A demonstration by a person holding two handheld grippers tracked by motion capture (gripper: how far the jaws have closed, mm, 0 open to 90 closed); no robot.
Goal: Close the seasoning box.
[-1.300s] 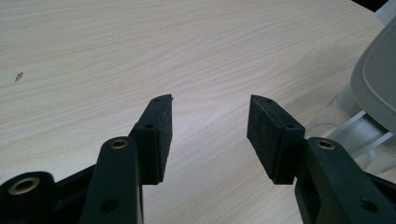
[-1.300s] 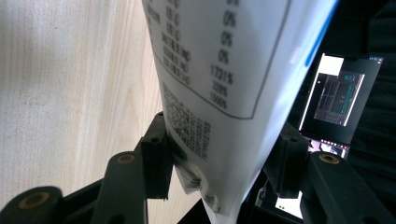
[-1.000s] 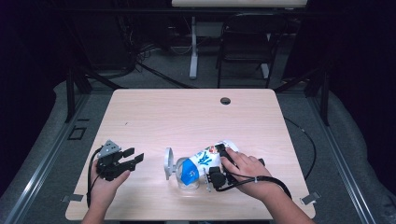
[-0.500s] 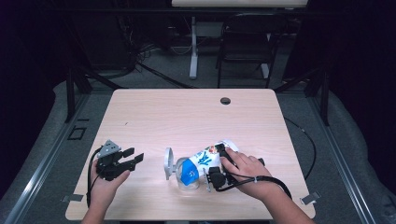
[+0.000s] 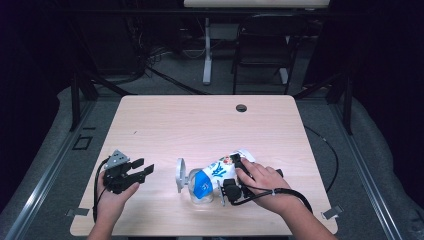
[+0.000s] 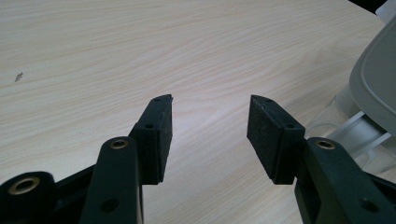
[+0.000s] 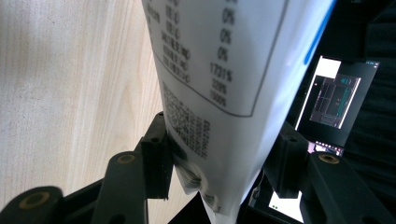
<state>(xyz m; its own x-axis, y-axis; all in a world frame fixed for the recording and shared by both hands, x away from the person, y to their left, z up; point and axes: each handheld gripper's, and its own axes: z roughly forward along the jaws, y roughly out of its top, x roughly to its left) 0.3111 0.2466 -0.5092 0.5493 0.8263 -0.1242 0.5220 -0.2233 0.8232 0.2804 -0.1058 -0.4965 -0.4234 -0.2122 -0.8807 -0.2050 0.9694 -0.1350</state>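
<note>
Nearest in the high view, the person's two forearms come in from the bottom edge. The left tool [image 5: 136,172] rests low on the counter [image 5: 200,125], near its front left corner, its jaws spread and pointing toward the middle. The left gripper view shows what the high view cannot: the two black pads [image 6: 161,133] stand well apart with only bare wood grain between them, so this tool is released and grips nothing. At that view's right edge sits a grey lid [image 6: 376,79] above a clear plastic container [image 6: 348,128], close to the jaws but not between them.

The right tool [image 5: 231,175] lies under the right hand [image 5: 262,182], just beside the middle of the counter's front half. In the high view it is at a white and blue pouch [image 5: 217,172] that lies tilted, its lower end in the clear container, with the grey lid standing on edge just to the left. The right gripper view shows the grip itself: the pouch [image 7: 219,84], printed with a table of figures and a code block, runs down between the jaws, and the left pad [image 7: 159,156] presses its creased edge, so this tool is clenched on the pouch.

Farther off, a small dark hole [image 5: 241,107] sits near the counter's far edge.
</note>
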